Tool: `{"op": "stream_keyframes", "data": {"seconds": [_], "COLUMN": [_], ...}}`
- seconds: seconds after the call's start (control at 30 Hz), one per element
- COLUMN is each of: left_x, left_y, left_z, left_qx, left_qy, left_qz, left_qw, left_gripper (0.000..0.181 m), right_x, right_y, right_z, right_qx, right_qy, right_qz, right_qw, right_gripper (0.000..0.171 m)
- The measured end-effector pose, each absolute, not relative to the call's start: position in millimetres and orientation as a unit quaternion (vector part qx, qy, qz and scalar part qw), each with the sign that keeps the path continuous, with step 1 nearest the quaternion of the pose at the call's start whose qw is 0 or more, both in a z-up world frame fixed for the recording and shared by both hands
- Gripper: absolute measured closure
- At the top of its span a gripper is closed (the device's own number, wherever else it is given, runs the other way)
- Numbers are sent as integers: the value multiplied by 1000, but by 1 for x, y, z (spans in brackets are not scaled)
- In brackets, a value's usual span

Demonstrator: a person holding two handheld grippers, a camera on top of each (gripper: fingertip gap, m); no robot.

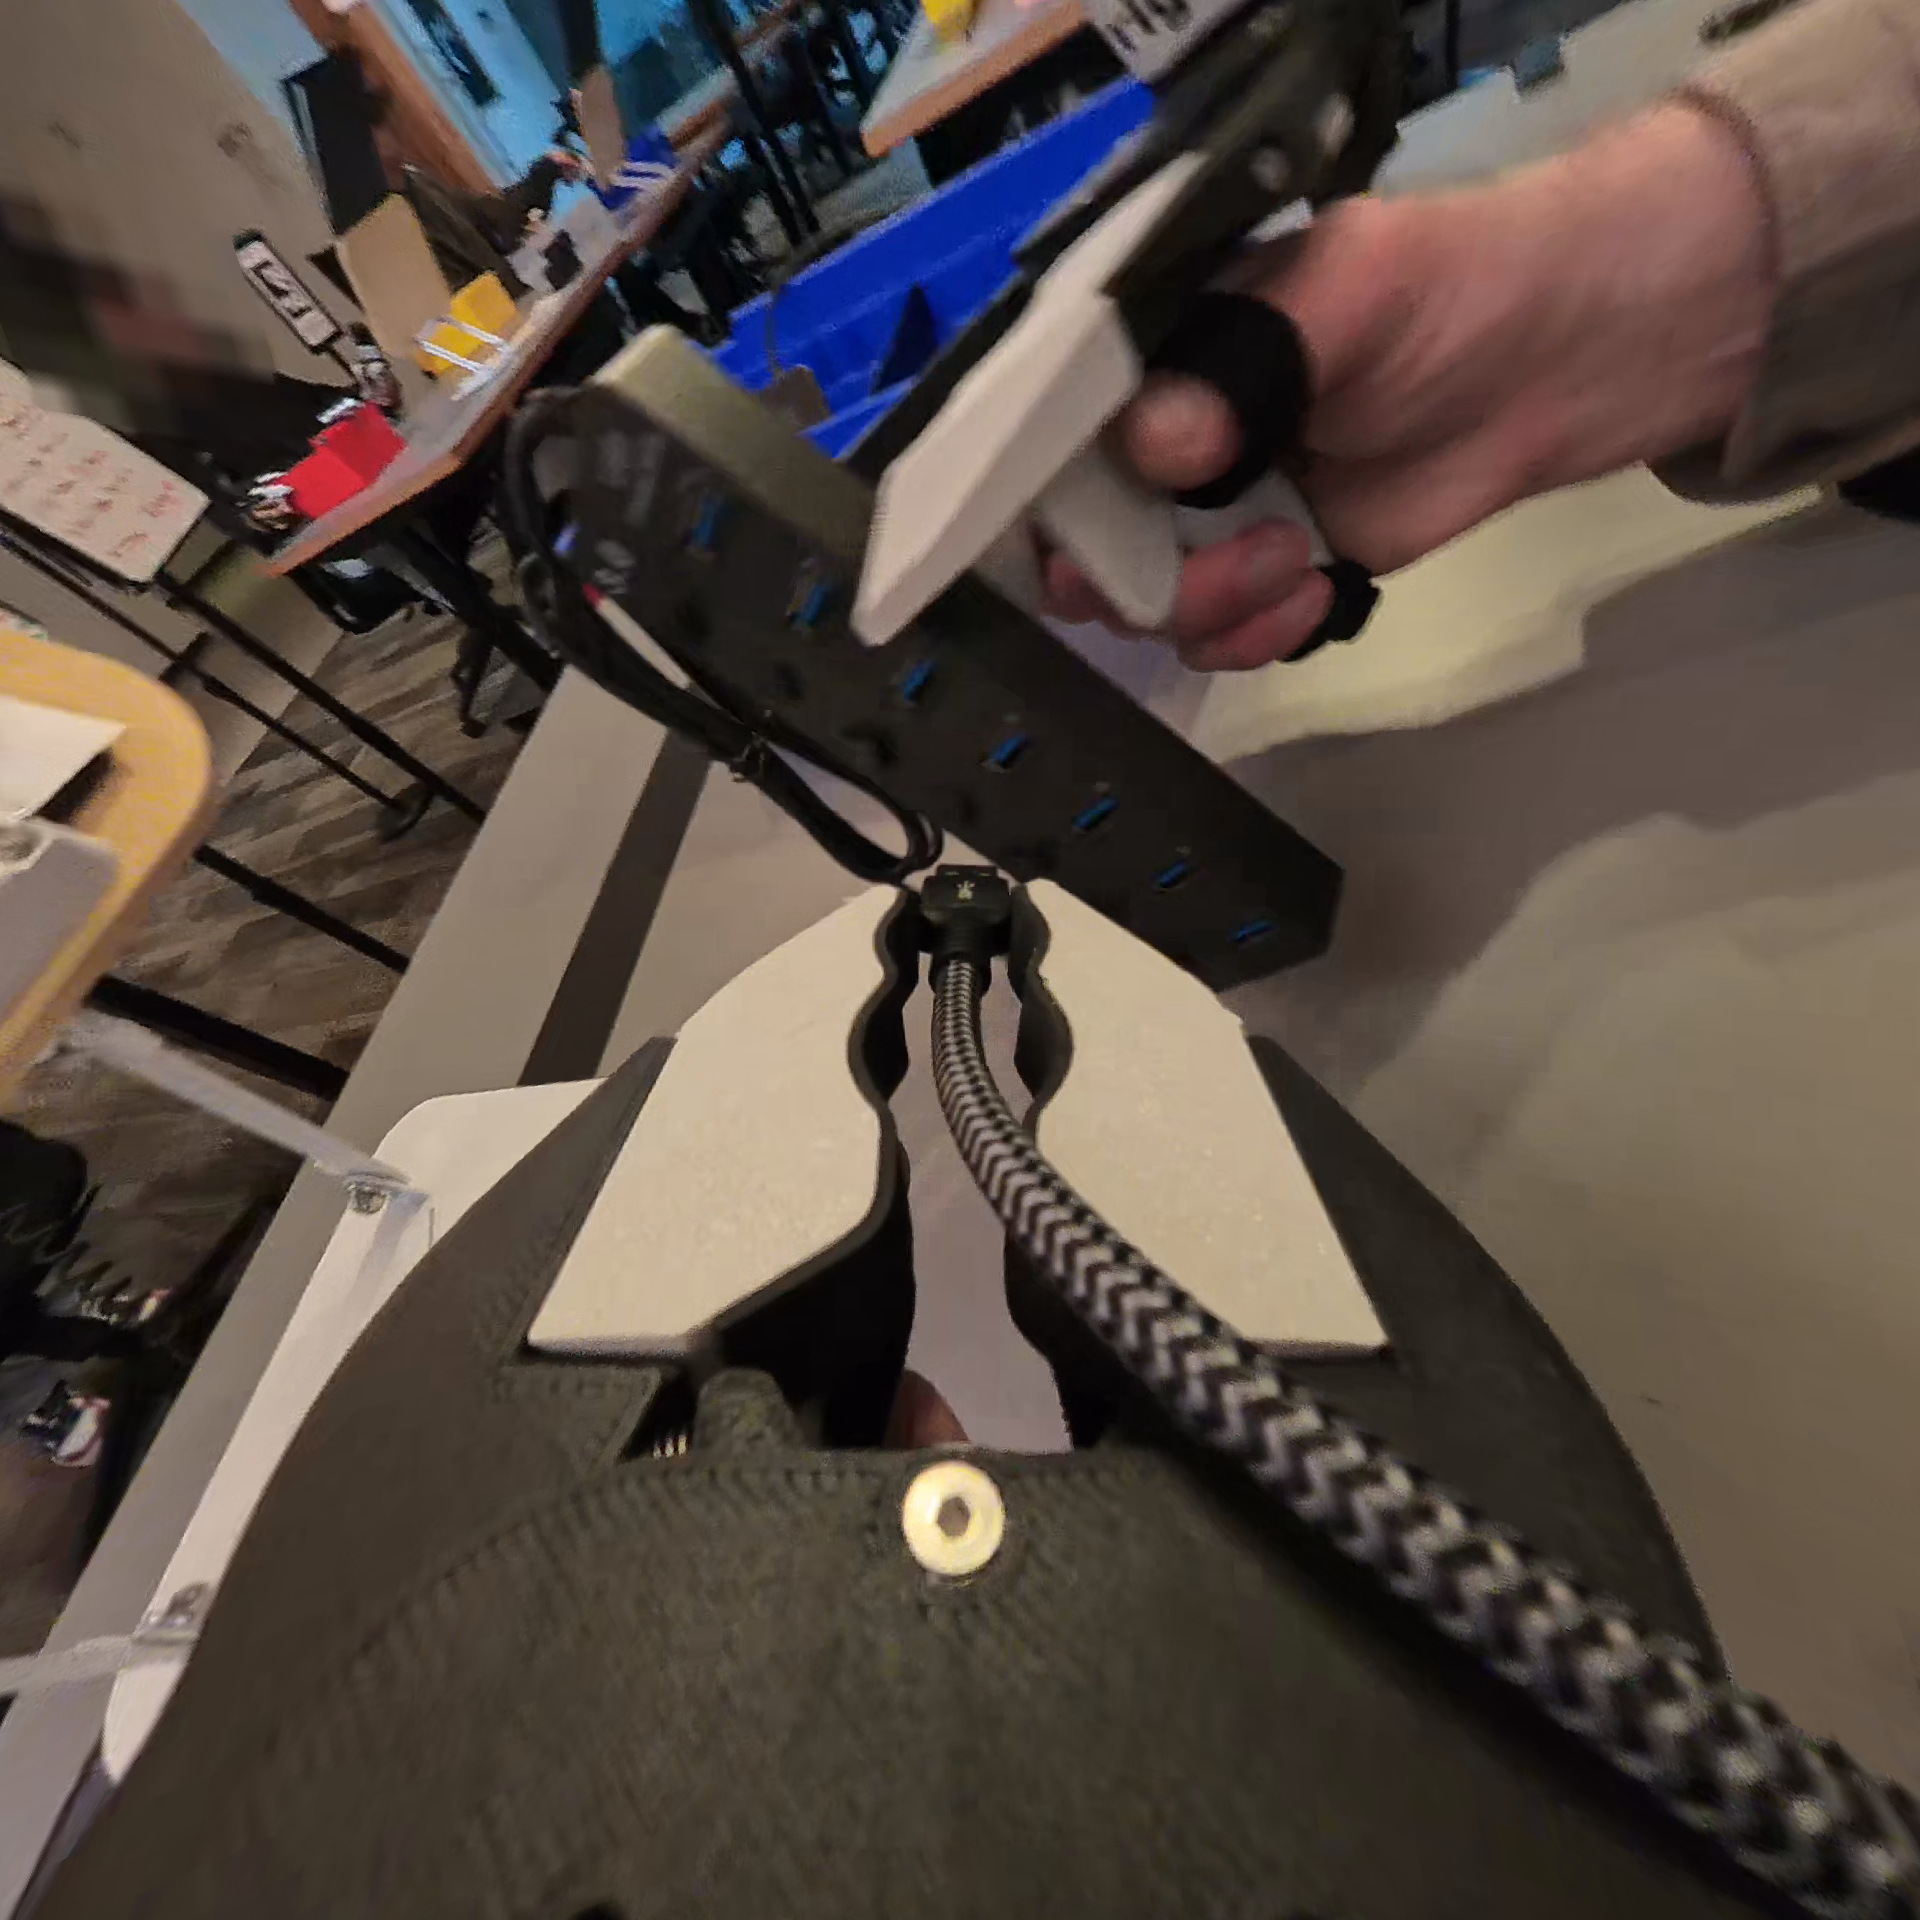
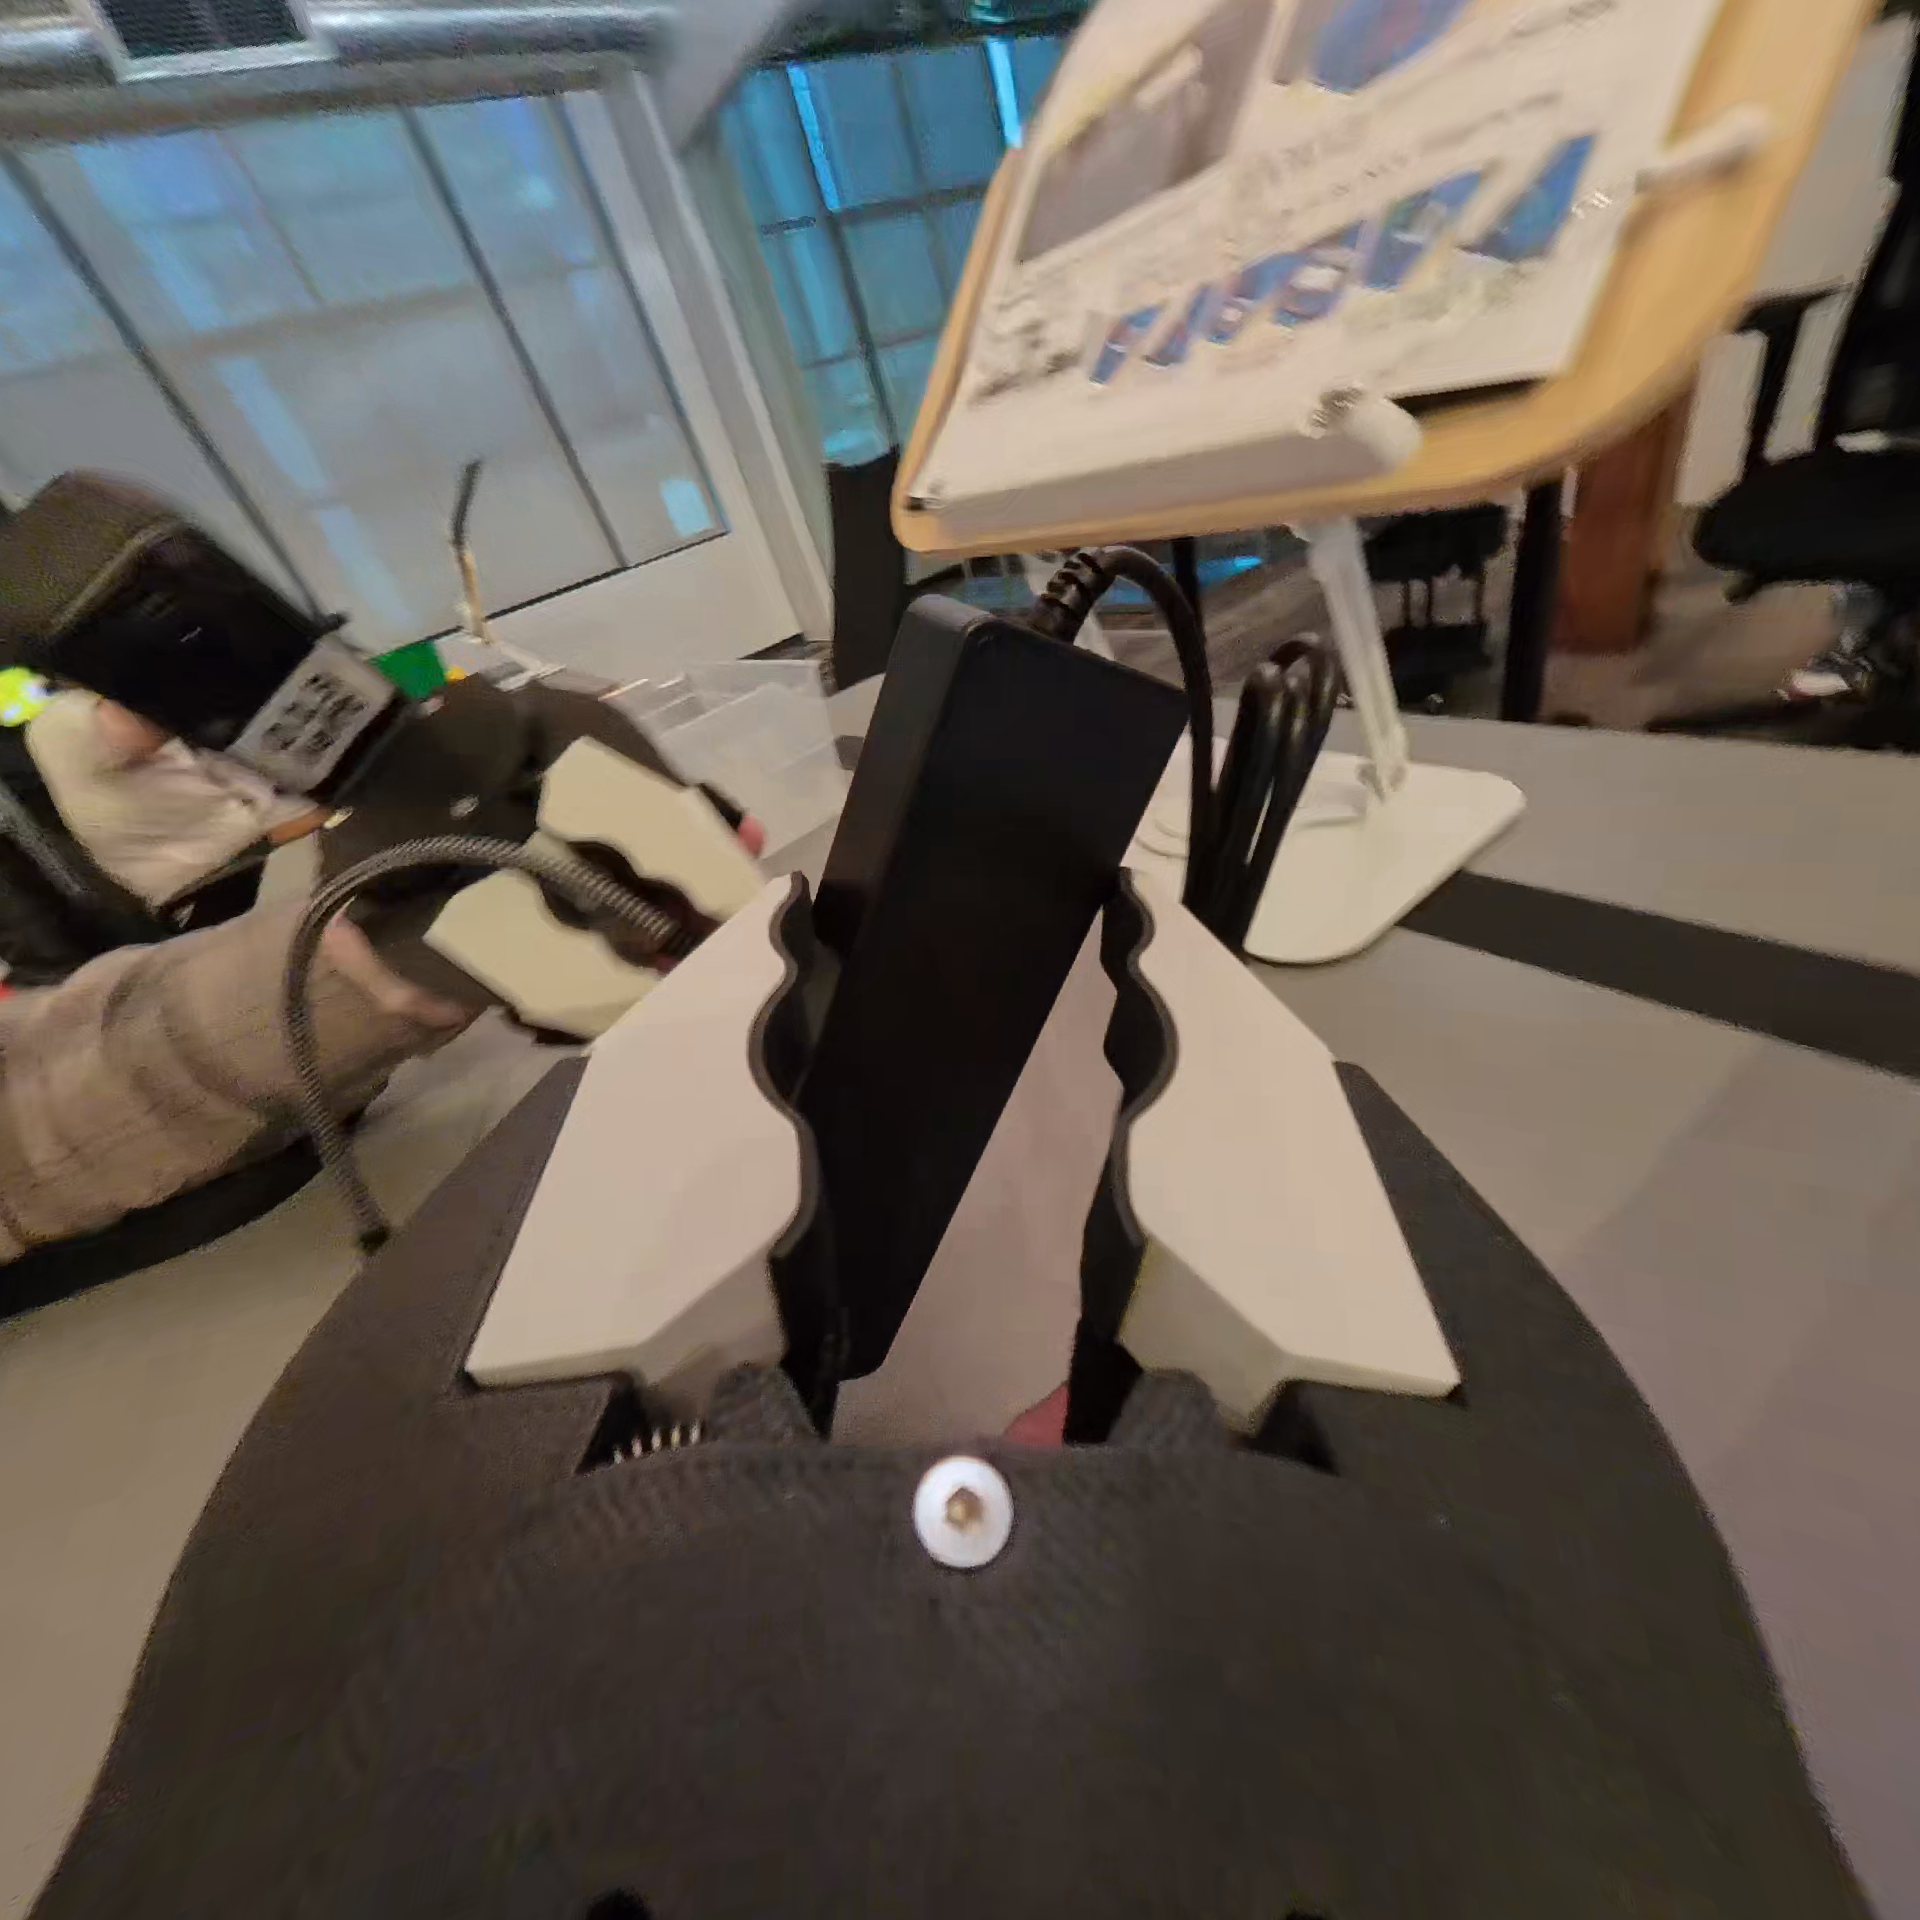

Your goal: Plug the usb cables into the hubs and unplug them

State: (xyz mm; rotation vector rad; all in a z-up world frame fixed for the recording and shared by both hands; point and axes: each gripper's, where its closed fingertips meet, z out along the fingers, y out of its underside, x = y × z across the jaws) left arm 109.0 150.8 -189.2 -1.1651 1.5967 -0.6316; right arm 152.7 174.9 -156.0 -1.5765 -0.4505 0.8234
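Pinching braided cable's plug (image 1: 964, 902), left hand-held gripper (image 1: 961, 925), right hand-held gripper (image 2: 961, 935) clamping hub (image 2: 966, 935)

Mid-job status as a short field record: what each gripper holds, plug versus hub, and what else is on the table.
left gripper: shut on USB plug of braided cable
right gripper: shut on black hub, lifted and tilted
plug state: not inserted, just short of the hub's row of blue ports
hub's own cord: black, looped at its far end
table: white stand carrying a tilted board
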Motion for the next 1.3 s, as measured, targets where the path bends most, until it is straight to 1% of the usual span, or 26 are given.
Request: {"op": "stream_keyframes", "data": {"seconds": [0.13,0.3,0.6,0.7,0.77,0.8,0.83,0.87,0.97,1.07,1.1,1.23,1.27,1.3], "left_x": [107,110,109,112,114,115,116,117,119,121,121,121,121,121], "left_y": [167,171,171,164,158,155,152,149,145,141,140,137,138,139], "left_z": [-170,-171,-172,-166,-163,-162,-161,-161,-163,-164,-165,-159,-159,-157], "left_qx": [-513,-529,-517,-500,-487,-479,-471,-467,-460,-455,-455,-442,-440,-439], "left_qy": [606,588,585,588,593,598,601,604,617,623,624,627,627,625], "left_qz": [-285,-286,-269,-276,-285,-283,-285,-287,-272,-255,-254,-243,-236,-235], "left_qw": [537,541,564,573,574,577,579,578,578,583,583,593,598,601], "left_gripper": [164,165,165,165,165,164,165,164,164,164,164,164,164,164], "right_x": [126,98,95,92,87,87,86,84,76,75,78,81,81,82], "right_y": [154,137,134,130,124,125,126,126,127,138,142,139,138,137], "right_z": [-154,-162,-174,-183,-187,-193,-198,-201,-203,-204,-206,-201,-200,-199], "right_qx": [-648,-634,-659,-670,-672,-680,-688,-691,-700,-735,-749,-755,-756,-758], "right_qy": [-289,-377,-374,-390,-403,-408,-411,-414,-421,-392,-384,-393,-400,-409], "right_qz": [334,296,298,296,310,305,304,304,288,259,244,232,234,230], "right_qw": [621,606,581,558,539,528,515,508,499,490,482,470,462,454], "right_gripper": [117,116,115,110,112,107,96,91,86,87,93,105,103,98]}}
